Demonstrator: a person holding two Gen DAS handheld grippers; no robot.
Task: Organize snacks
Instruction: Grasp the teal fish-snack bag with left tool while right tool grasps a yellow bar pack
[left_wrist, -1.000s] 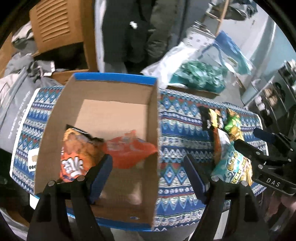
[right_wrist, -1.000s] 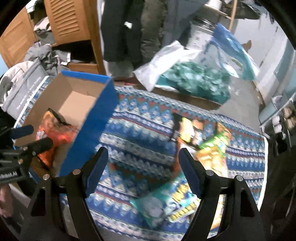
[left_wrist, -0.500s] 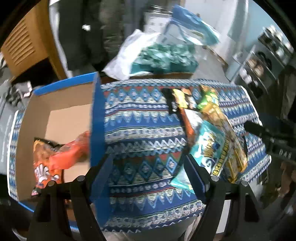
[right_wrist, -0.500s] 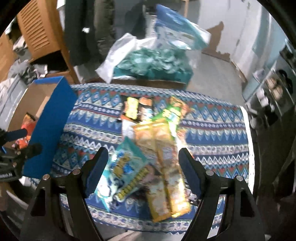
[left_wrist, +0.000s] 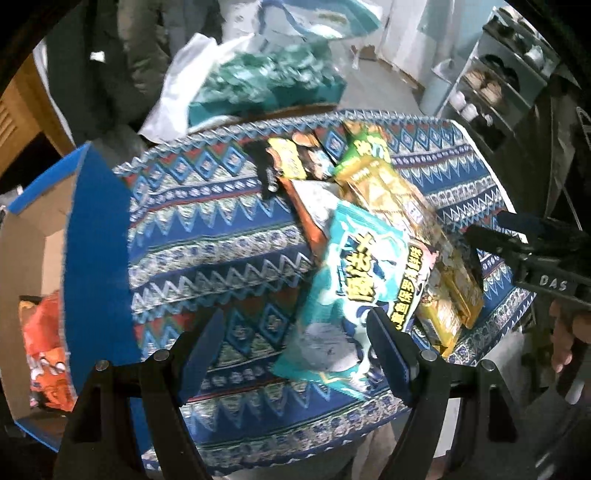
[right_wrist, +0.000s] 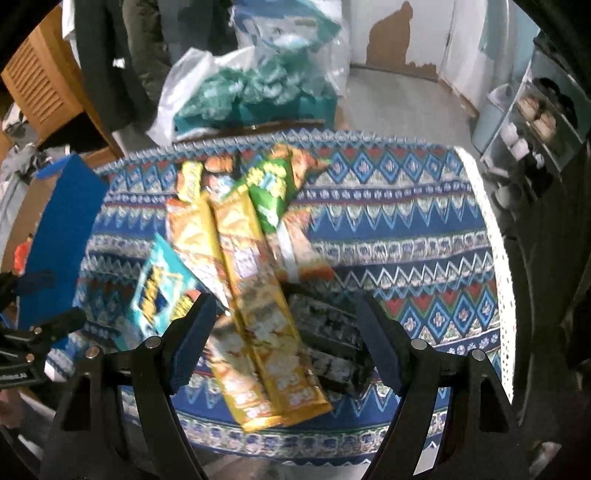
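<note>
Snack packets (right_wrist: 236, 266) lay heaped mid-table, toward near edge; box (left_wrist: 55, 266) at left end held orange bags. Left tool (left_wrist: 295, 354) apart, empty, over teal packet (left_wrist: 351, 295). Right tool (right_wrist: 284, 339) apart, empty, over yellow packets (right_wrist: 266, 332). Best: grip one packet each, avoid pinching tablecloth (right_wrist: 399, 229).

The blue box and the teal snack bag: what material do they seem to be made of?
The blue box looks like cardboard: its inside is plain matte brown, its outside flat blue, and its walls are stiff and straight. The teal snack bag seems to be thin printed plastic film, probably glossy: it is crinkled and shows pale highlights, though blur leaves the finish uncertain.
</note>
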